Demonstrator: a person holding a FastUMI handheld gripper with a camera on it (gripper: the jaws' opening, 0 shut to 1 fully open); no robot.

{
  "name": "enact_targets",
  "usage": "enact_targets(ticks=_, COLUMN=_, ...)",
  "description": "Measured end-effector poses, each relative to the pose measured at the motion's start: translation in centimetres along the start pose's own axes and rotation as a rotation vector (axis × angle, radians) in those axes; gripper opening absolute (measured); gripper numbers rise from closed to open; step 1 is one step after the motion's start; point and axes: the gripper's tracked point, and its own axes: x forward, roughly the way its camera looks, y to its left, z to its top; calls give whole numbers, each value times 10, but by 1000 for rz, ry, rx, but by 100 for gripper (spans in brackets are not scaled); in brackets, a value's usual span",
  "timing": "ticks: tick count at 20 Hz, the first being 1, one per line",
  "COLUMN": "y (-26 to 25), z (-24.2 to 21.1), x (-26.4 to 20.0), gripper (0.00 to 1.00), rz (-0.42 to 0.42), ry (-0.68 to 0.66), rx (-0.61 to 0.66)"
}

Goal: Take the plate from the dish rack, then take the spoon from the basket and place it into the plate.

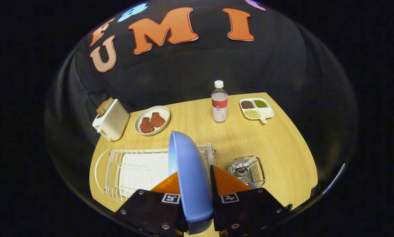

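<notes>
One table (pixel 282 148): wooden, bearing all items.
Dish rack (pixel 134 169): white wire, beneath the plate.
Plate (pixel 188 171): blue, on edge, rigid, probably light and slick; rim hold suits it.
Gripper (pixel 194 179): both fingers clamped on plate rim.
Basket (pixel 249 169): wire, beside rack.
Spoon (pixel 241 170): inside basket; thin, likely slippery, take by handle.
</notes>
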Motion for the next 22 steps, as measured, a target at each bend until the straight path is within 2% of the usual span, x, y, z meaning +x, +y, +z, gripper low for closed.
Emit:
enact_targets(ticks=6, y=-6, z=-56, x=-52, gripper=29, rz=133, ry=-25, rx=63)
enact_targets(ticks=11, y=-27, z=-112, x=-70, gripper=30, rz=180, ry=0, rx=130)
enact_targets(ticks=17, y=-18, z=-196, x=-68, gripper=29, rz=266, ry=97, rx=215)
enact_targets(ticks=22, y=-10, z=-236, x=-43, gripper=30, rz=299, ry=172, rx=255)
